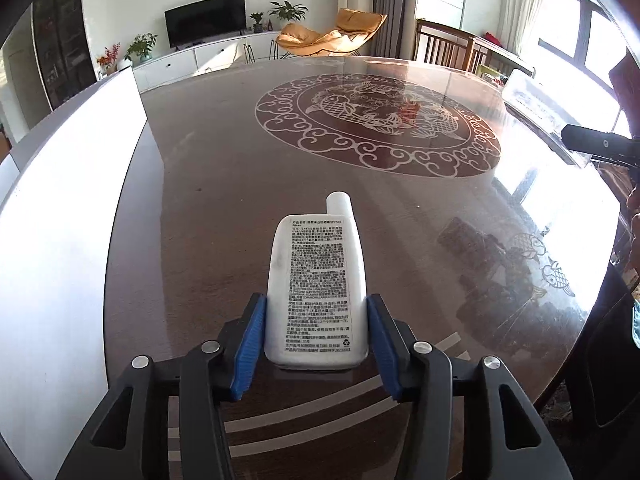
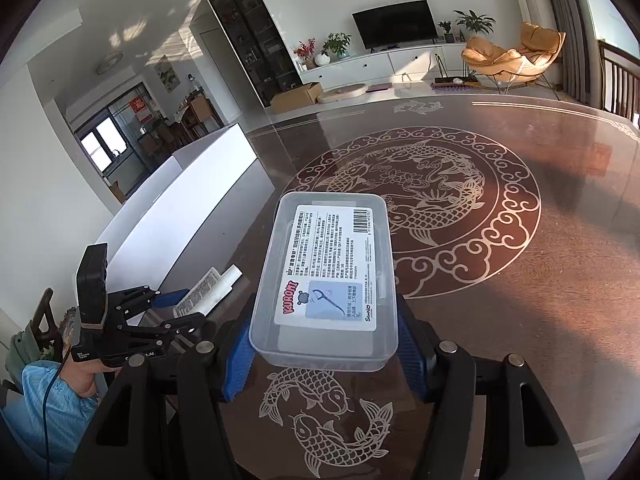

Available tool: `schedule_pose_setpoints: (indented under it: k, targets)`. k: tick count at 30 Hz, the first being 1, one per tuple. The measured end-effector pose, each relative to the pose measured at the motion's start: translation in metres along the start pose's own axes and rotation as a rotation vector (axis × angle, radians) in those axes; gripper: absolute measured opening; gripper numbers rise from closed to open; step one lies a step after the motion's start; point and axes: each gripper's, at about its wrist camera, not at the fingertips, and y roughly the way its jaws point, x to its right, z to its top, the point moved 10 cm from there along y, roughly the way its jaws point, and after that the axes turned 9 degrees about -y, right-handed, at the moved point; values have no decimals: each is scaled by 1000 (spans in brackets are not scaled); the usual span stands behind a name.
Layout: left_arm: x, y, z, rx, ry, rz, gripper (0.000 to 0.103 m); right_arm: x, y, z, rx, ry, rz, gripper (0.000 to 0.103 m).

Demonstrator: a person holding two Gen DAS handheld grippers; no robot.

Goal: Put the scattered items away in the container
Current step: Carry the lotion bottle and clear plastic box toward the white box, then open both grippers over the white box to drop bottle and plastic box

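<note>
A white flat bottle [image 1: 318, 292] with printed text lies on the dark table, cap pointing away. My left gripper [image 1: 314, 308] is shut on its lower half, both blue pads against its sides. The right wrist view shows the same bottle [image 2: 208, 288] in the left gripper [image 2: 184, 308] at the lower left. My right gripper [image 2: 325, 312] is shut on a clear plastic box [image 2: 326, 276] with a floss-pick label, pads on its two long sides. The white open container [image 1: 60, 240] stands to the left of the bottle; its long wall [image 2: 180, 200] runs along the table's left side.
The round glossy table [image 1: 240, 160] carries a large fish medallion [image 2: 420, 208] in the middle and a smaller fish pair [image 2: 320, 420] near the front edge. Wooden chairs [image 1: 444, 46] stand at the far side. A blue sleeve [image 2: 40, 400] holds the left gripper.
</note>
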Motion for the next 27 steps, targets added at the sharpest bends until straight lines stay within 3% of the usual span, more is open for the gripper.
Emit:
schedule_pose_setpoints:
  k: [3,5,13,17,20,24,27]
  targets:
    - [3,-3,-2,10,-15,36,50,-1,-1,-1,-1,-2,1,62]
    - [9,-12,3,36,-66,19,50,-3,-2,1,1,-9,6,62]
    - [-5,-84,42,187,-236,18,50,-47,15,19,-28,-108,73,62]
    - [-59,-147,66,273,-299,106,50,-114,17,70,30,-238,163,62]
    - [-117,-192,70,311,-343,218,50,-184,19,116,74,-326,275,62]
    - [-199,-225,56,286,-442,341,50,-280,36,160,84,-440,414,62]
    - [-246,-227,40,233,-513,395,50,-337,66,169,37,-510,471,62]
